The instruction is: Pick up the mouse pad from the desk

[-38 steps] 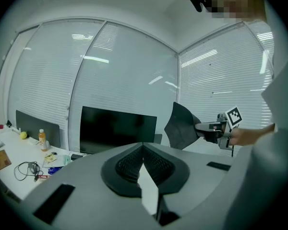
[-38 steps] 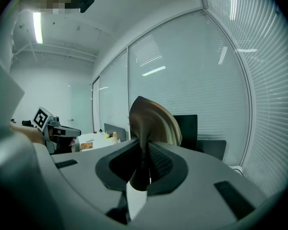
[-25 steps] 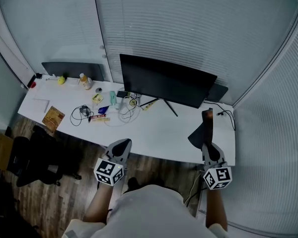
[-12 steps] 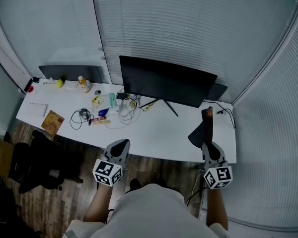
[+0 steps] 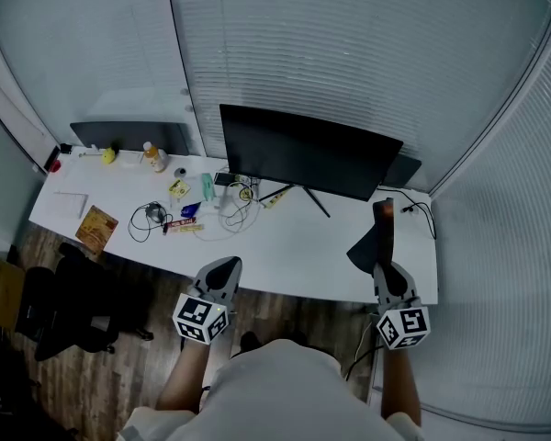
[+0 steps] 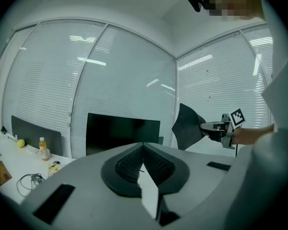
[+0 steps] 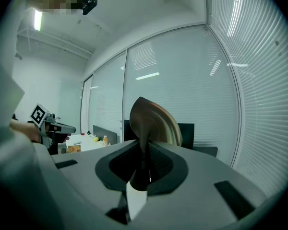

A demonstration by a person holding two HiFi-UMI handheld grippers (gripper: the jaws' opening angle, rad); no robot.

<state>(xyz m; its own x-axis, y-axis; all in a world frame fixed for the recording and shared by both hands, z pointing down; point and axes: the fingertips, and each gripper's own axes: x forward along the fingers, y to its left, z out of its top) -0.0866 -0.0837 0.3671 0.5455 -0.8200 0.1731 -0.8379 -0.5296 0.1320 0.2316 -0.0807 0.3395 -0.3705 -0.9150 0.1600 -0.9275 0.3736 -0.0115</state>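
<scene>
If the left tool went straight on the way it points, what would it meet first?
Probably the black monitor: the shut left tool aims at its screen across the desk. Depth is unclear, so it might touch the desk first.

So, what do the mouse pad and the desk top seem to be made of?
Mouse pad: probably soft rubber or foam with a dark face. It curves and bends where the right gripper pinches it. Desk: a smooth white top, possibly laminate. The exact material cannot be told.
</scene>
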